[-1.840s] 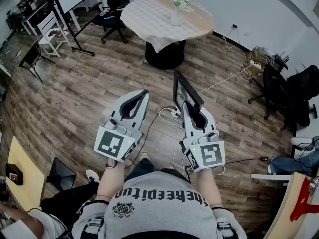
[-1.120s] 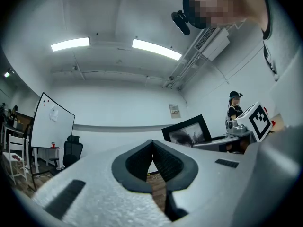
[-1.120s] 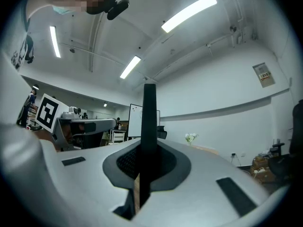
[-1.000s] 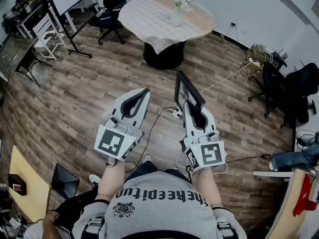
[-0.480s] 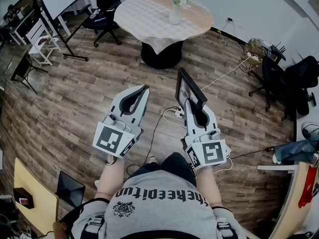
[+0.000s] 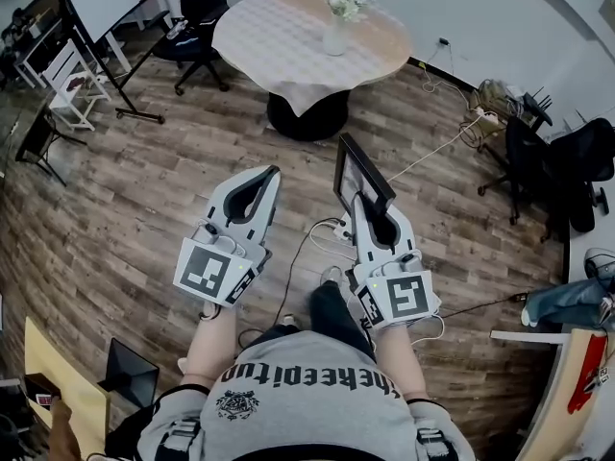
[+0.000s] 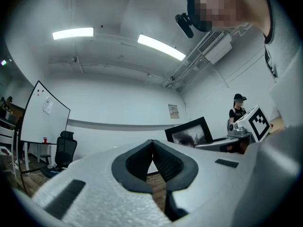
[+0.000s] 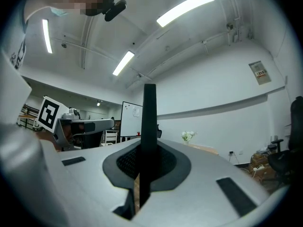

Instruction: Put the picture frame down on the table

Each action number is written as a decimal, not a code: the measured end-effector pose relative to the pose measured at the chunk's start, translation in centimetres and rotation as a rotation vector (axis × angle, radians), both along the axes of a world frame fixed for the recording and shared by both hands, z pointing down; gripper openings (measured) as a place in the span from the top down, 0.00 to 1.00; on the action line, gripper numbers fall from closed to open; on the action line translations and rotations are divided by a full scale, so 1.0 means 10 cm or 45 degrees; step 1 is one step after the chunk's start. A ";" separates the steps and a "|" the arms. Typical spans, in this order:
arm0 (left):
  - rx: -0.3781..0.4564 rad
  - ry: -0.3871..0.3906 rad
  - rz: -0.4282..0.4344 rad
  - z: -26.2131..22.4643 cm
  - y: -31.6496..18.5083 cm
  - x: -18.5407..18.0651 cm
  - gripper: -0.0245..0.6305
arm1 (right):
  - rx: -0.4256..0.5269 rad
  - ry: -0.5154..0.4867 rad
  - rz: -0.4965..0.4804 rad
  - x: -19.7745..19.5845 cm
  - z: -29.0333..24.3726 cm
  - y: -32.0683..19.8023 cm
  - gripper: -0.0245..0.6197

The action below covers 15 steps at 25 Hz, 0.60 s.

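A black picture frame (image 6: 358,174) stands upright in my right gripper (image 6: 364,203), whose jaws are shut on its lower edge. In the right gripper view the frame (image 8: 148,126) shows edge-on as a dark bar rising from between the jaws. My left gripper (image 6: 266,176) is held beside it on the left, shut and holding nothing; its own view shows the frame (image 7: 189,132) off to the right. The round table (image 6: 298,60) with a pale cloth stands ahead of me, across some wooden floor, with a vase of white flowers (image 6: 339,25) on it.
Black office chairs stand at the back left (image 6: 197,22) and at the right (image 6: 548,171). A white whiteboard stand (image 6: 110,27) is at the far left. Cables and a power strip (image 6: 332,227) lie on the floor below the grippers. A yellow desk corner (image 6: 67,392) is at the lower left.
The view has shifted: the round table has slid slightly left and looks a little closer. Both grippers hold the same pose, the frame still upright in the right one.
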<state>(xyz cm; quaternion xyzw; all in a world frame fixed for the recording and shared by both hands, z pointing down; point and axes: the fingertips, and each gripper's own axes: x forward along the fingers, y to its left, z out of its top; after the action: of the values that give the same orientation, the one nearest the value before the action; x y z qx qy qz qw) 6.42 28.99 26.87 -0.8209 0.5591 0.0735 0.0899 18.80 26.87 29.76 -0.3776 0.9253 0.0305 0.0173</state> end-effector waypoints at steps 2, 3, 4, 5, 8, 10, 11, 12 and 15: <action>0.003 0.002 -0.010 -0.01 -0.17 0.00 0.94 | 0.001 -0.001 -0.017 -0.01 -0.01 -0.18 0.94; 0.006 0.002 -0.015 -0.02 -0.26 0.01 0.94 | 0.003 0.000 -0.025 -0.01 -0.01 -0.28 0.94; 0.009 0.002 -0.021 -0.03 -0.36 0.02 0.94 | 0.006 0.003 -0.034 -0.01 -0.03 -0.39 0.94; 0.012 0.003 -0.028 -0.04 -0.46 0.04 0.94 | 0.009 0.006 -0.043 0.00 -0.04 -0.49 0.94; 0.022 0.004 -0.050 -0.08 -0.73 0.08 0.94 | 0.021 0.010 -0.070 0.02 -0.10 -0.80 0.94; 0.026 0.004 -0.064 -0.12 -0.91 0.11 0.94 | 0.027 0.009 -0.084 0.05 -0.14 -0.99 0.94; 0.028 0.003 -0.073 -0.13 -1.00 0.13 0.94 | 0.030 0.008 -0.092 0.07 -0.16 -1.09 0.94; 0.030 0.002 -0.082 -0.14 -1.08 0.14 0.94 | 0.032 0.008 -0.099 0.08 -0.17 -1.18 0.94; 0.044 -0.007 -0.110 -0.17 -1.30 0.21 0.94 | 0.037 0.003 -0.124 0.16 -0.17 -1.42 0.94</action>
<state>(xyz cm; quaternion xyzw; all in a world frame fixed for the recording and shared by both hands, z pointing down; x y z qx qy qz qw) 8.55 16.02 25.20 -0.7945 0.5925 0.0768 0.1086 20.36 12.71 28.10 -0.3320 0.9420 0.0435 0.0230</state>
